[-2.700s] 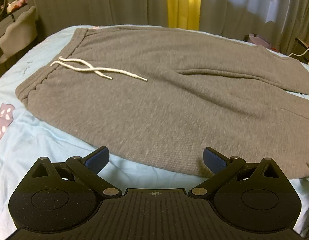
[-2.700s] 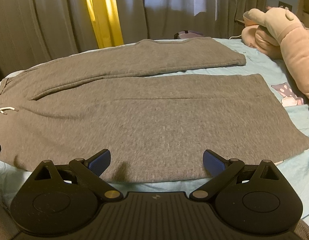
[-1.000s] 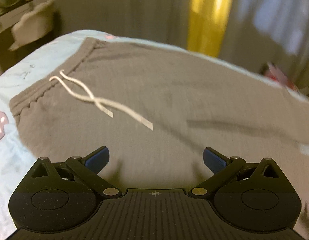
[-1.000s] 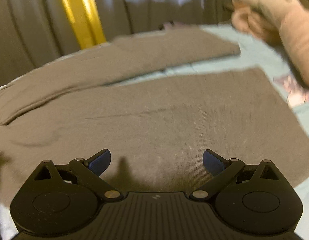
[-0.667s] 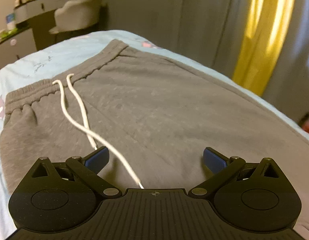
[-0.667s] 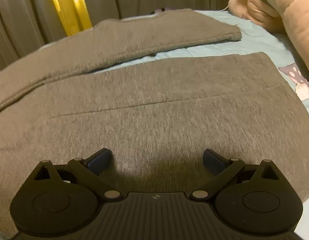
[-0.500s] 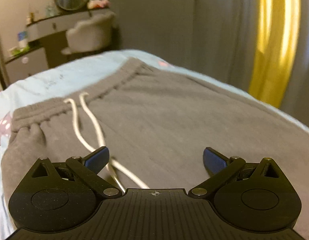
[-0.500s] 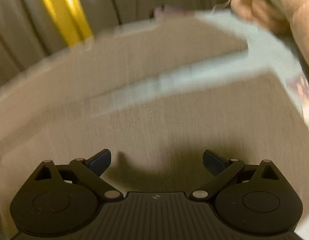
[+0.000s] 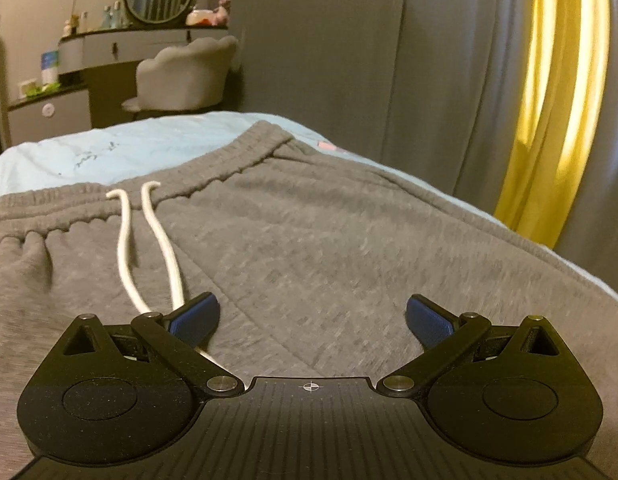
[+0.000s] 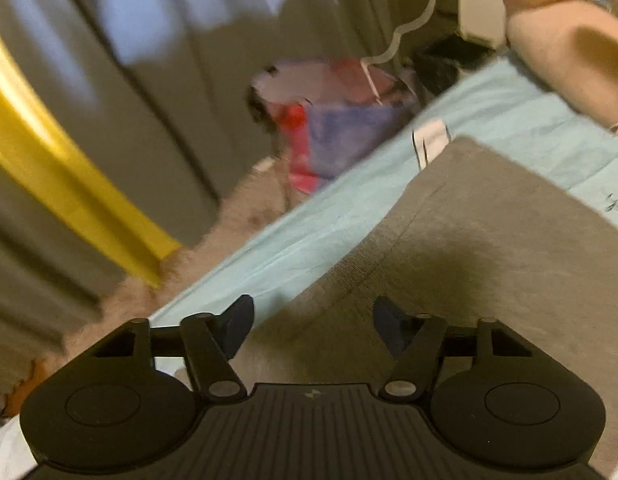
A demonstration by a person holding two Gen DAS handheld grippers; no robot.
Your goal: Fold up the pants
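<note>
Grey knit sweatpants (image 9: 329,248) are spread flat on a light blue bedsheet (image 9: 109,148) and fill the middle and lower part of the left wrist view. The ribbed elastic waistband (image 9: 197,176) runs across the centre left, and a white drawstring cord (image 9: 165,248) with two strands is seen trailing down from it toward the lower left. The left gripper (image 9: 311,320) is held low over the fabric, its blue-padded fingers (image 9: 195,318) spread wide with nothing between them; one cord strand passes beside and under the left pad.

In the right wrist view, blurred in its upper part, one grey leg end of the pants (image 10: 489,248) occupies the centre right, with its edge lying on the blue sheet, which runs diagonally from lower left to upper right. The right gripper (image 10: 313,328) is set at that edge, jaws partly apart, narrower than the left's; nothing is clamped between them. The left pad sits over the sheet, the right pad over the fabric.

A yellow curtain strip (image 9: 557,100) is seen at the right of the left view, a grey padded chair (image 9: 185,76) at upper left. A pink plush toy (image 10: 569,56) is at upper right of the right view, a red-and-blue bag (image 10: 337,120) at top centre.
</note>
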